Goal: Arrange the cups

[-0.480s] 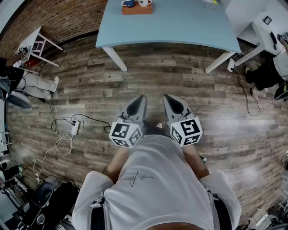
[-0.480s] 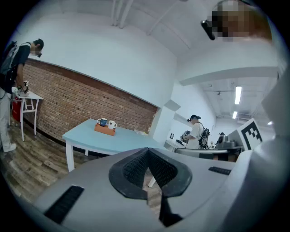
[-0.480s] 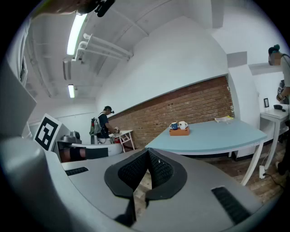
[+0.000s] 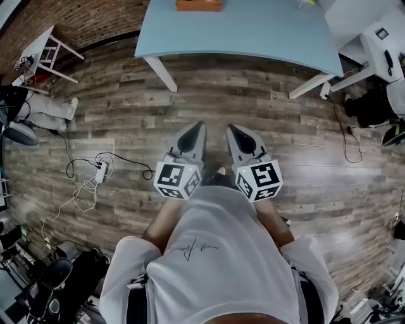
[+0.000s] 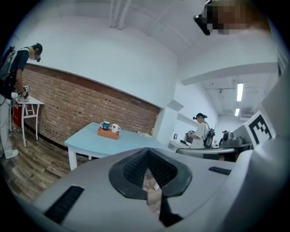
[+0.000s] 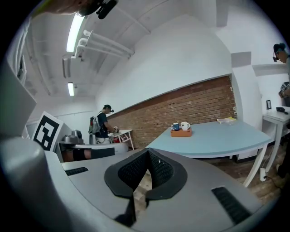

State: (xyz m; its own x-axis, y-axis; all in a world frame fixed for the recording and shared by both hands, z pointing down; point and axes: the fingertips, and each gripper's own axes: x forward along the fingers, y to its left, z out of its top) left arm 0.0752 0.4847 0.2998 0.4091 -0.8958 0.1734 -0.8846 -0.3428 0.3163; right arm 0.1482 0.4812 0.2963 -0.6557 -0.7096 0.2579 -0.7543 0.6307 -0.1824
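Note:
A blue cup [image 5: 105, 126] and a white cup [image 5: 115, 128] stand side by side on an orange tray [image 5: 108, 133], on a light blue table [image 5: 90, 144] some way ahead. The right gripper view shows the same blue cup [image 6: 176, 127], white cup [image 6: 185, 126] and tray [image 6: 181, 132]. In the head view only the tray's edge [image 4: 199, 5] shows at the top. My left gripper [image 4: 198, 126] and right gripper [image 4: 233, 130] are held close in front of my body, over the wood floor. Both are shut with nothing in them.
A power strip with cables [image 4: 101, 171] lies on the floor to the left. A small white side table [image 4: 47, 57] and a person [image 5: 10, 90] are at the far left. A white desk [image 4: 380, 44] with another person [image 5: 200, 131] is to the right.
The table and tray have slid up in the head view, so the cups are now cut off at the top edge. Both grippers stay shut, side by side.

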